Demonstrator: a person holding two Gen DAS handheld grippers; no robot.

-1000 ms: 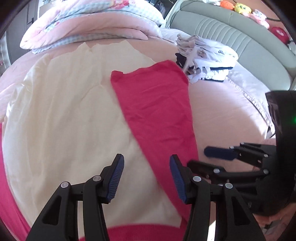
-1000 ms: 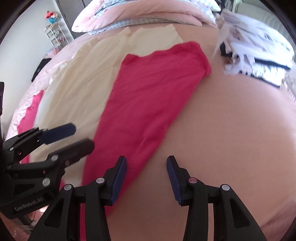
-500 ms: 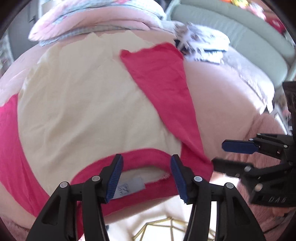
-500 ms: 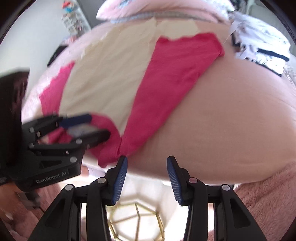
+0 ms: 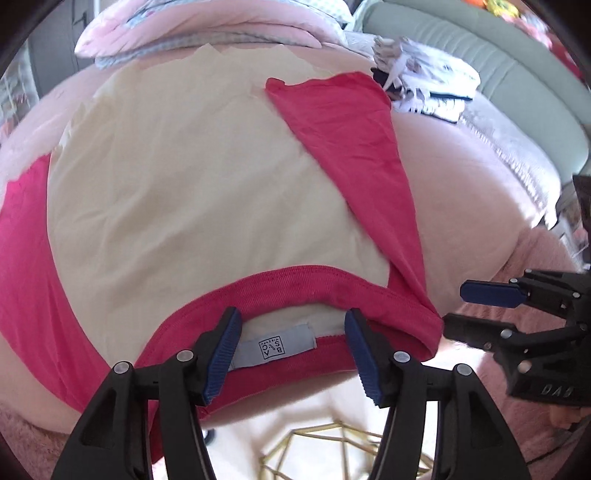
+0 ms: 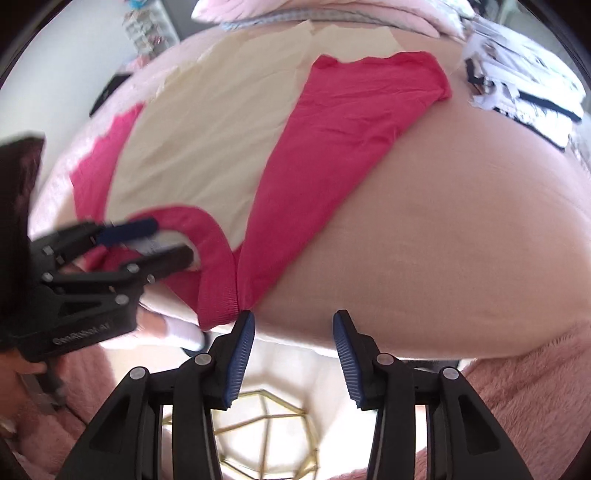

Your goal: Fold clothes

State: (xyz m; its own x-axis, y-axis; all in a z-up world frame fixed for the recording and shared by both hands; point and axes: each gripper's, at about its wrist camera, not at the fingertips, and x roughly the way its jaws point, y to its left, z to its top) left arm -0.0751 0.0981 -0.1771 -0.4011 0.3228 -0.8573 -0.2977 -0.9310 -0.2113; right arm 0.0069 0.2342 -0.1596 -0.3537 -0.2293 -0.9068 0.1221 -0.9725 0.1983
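Jaws of the left gripper [image 5: 291, 350] are opening, standing either side of the neck label [image 5: 275, 347] at the near edge of the bed [image 5: 461, 177]; the pads flank the label and red collar [image 5: 295, 284] without pressing on them, so nothing is held. Beside it, the right gripper [image 6: 293, 360] sits half open and empty, its left pad just by the shoulder seam [image 6: 242, 299] where the collar meets the folded sleeve.

A second ago both grippers looked out over the middle of the shirt [image 5: 192, 184], with no collar in view; now they have drawn back to the near edge, and the floor and a gold wire frame [image 6: 266, 428] show below the mattress. The sleeve [image 5: 351, 140] lies folded inward across the cream body just as it did then, while the other red sleeve [image 5: 26, 258] is spread out toward the left edge.

That retreat suggests the right-side fold is done and the hands are lining up at the neckline, probably to grasp collar and shoulder next. Unfolded laundry [image 5: 424, 85] waits at the far right corner, near the pillows [image 5: 207, 29].
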